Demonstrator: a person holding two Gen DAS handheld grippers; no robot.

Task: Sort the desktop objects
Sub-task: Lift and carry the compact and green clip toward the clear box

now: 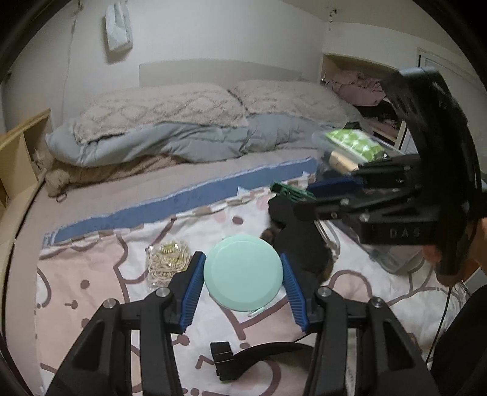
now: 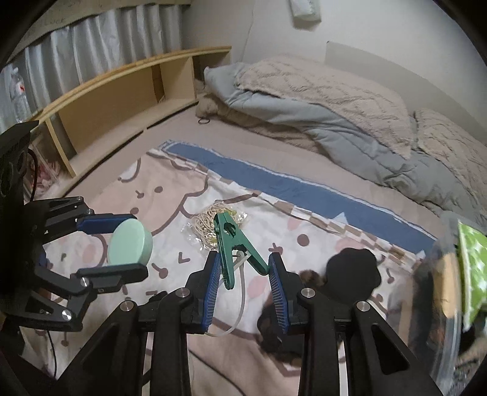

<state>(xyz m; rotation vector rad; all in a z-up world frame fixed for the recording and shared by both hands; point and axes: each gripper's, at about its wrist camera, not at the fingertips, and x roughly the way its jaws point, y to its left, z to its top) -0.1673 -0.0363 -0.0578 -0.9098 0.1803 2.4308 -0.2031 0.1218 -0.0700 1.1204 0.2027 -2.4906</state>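
Mint round case [image 1: 242, 274] is gripped in the left tool [image 1: 242, 284] and green clip [image 2: 236, 248] in the right tool [image 2: 243, 286], both carried above the bed, so the clear container [image 2: 450, 292] at its right edge is judged the next drop-off.

Bed w/ two beige pillows [image 1: 158, 106] at the head, grey duvet [image 1: 170, 146] bunched below them. Pink cartoon blanket [image 1: 91, 274] w/ blue border spread over the beige sheet [image 2: 127, 170]. Wooden shelf [image 2: 121, 91] runs along the bed's side, grey curtain [image 2: 91, 36] behind it. White bag [image 1: 118, 26] hangs on the wall. Clothes pile [image 1: 356, 85] in an alcove by the headboard.
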